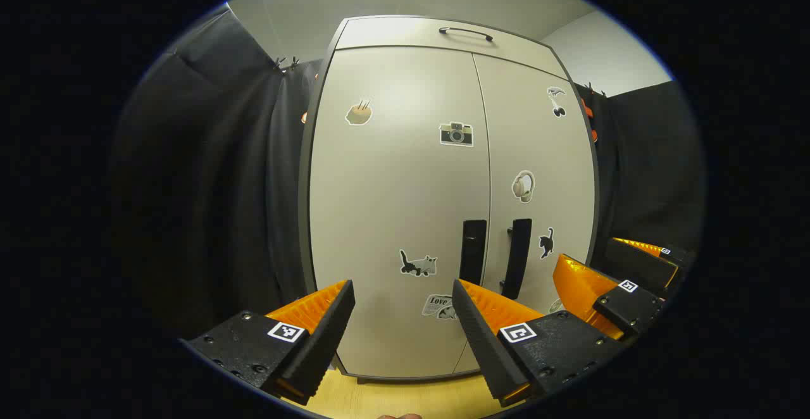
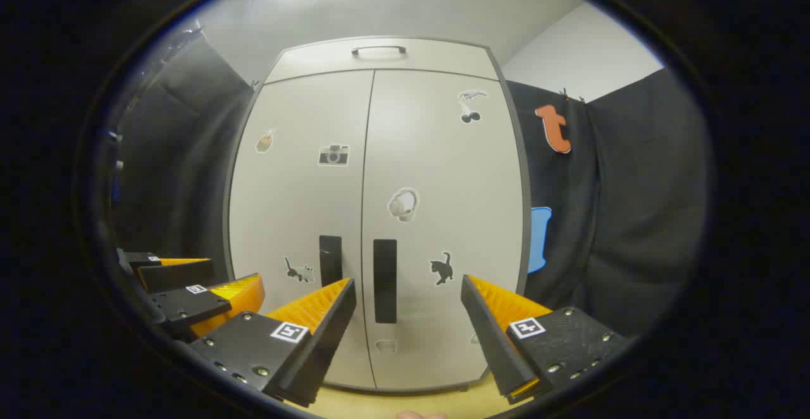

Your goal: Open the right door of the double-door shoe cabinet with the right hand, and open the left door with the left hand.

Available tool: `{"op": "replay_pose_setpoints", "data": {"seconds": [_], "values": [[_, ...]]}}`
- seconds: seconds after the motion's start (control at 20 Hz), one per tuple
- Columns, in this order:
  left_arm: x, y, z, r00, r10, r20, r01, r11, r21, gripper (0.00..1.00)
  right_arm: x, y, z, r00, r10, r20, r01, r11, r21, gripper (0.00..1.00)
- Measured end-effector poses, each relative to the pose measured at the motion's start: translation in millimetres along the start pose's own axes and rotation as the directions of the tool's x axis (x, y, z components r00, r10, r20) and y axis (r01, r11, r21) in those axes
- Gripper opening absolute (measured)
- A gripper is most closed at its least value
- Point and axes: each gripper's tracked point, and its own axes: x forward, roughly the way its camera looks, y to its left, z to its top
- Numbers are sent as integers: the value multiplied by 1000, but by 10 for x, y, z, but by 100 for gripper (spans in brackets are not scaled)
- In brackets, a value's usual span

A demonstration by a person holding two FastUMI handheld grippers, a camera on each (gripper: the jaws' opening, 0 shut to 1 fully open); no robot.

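The double-door shoe cabinet (image 1: 443, 204) stood upright on a pale wooden floor (image 1: 405, 400), both doors closed and flush. In the left gripper view, the left door (image 1: 392, 204) carried a camera sticker (image 1: 456, 134) near the centre seam and a cat sticker (image 1: 417, 264) lower down; its dark vertical handle (image 1: 473, 251) sat just beside the seam. The right door (image 1: 538, 185) had its own handle (image 1: 517, 257) on the other side of the seam, with a headphone sticker (image 1: 523, 186) above it. A curved handle (image 1: 466, 33) lay on the cabinet's top panel.

The left gripper (image 1: 403, 305) hung in front of the cabinet's lower part, its fingers spread wide apart and holding nothing, clear of the door. The right gripper (image 1: 623, 280) showed off the cabinet's lower right corner, also away from the doors.

In the right gripper view, the right gripper (image 2: 408, 302) faced the right door's handle (image 2: 385, 280), fingers wide apart, gripping nothing. The left gripper (image 2: 190, 286) sat off the cabinet's lower left.
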Motion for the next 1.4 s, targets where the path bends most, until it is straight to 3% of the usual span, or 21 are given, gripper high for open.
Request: {"op": "replay_pose_setpoints", "data": {"seconds": [0.75,0.85,0.95,1.05,1.1,1.25,1.4], "values": [[30,125,-27,1000,24,-7,-24,1000,16,96,361,122,-16,1000,-2,6,2,1000,9,99],[35,155,-29,999,32,-8,-32,999,19,96,484,145,-45,1000,-2,0,2,1000,-1,96],[30,197,-28,999,40,-10,-39,999,23,96,602,157,-92,1000,-5,-10,5,1000,-6,99],[16,245,-43,999,50,-12,-50,998,24,96,742,170,-141,1000,-5,-23,4,1000,-16,88],[13,265,-46,998,56,-13,-56,998,23,96,807,202,-184,999,3,-36,-4,1000,-20,89],[-2,322,-75,997,72,-15,-72,997,23,96,989,231,-334,997,8,-83,-9,1000,-10,72],[-6,397,-103,995,94,-25,-93,995,27,96,1052,260,-480,992,13,-123,-14,1000,-3,72]]}}
